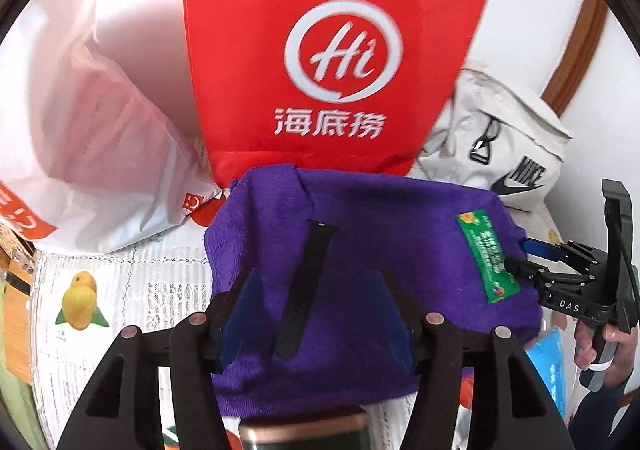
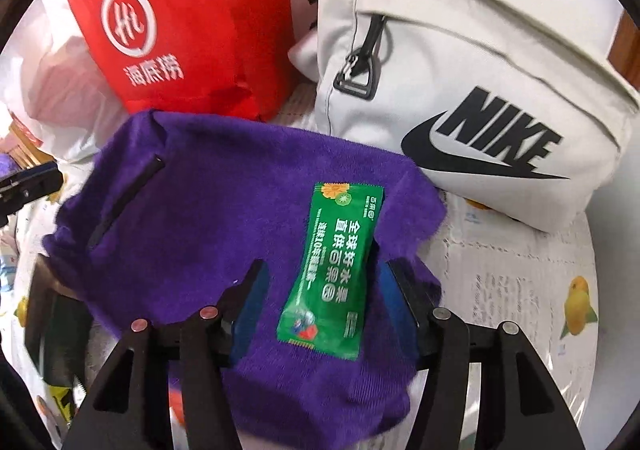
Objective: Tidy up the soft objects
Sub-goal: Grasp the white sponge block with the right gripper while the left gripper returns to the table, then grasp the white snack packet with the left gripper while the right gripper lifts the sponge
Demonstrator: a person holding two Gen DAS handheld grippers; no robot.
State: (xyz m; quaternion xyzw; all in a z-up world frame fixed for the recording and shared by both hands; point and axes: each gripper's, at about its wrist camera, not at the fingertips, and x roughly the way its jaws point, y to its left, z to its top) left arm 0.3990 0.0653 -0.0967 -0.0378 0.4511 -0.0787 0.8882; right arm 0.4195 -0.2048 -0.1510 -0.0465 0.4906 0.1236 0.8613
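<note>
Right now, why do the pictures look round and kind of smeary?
Both wrist views are fisheye, so black corners ring them and edges bulge. Left wrist view: the red bag is slightly smeared. Right wrist view: the purple towel is fuzzy-edged, though the green packet is still readable.

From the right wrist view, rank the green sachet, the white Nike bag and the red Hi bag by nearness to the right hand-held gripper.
1. Green sachet: lying on the purple towel, between the open fingers of the right hand-held gripper.
2. White Nike bag: beyond the towel, upper right.
3. Red Hi bag: at the back, upper left; only slightly farther than the Nike bag, so that call is close.
</note>
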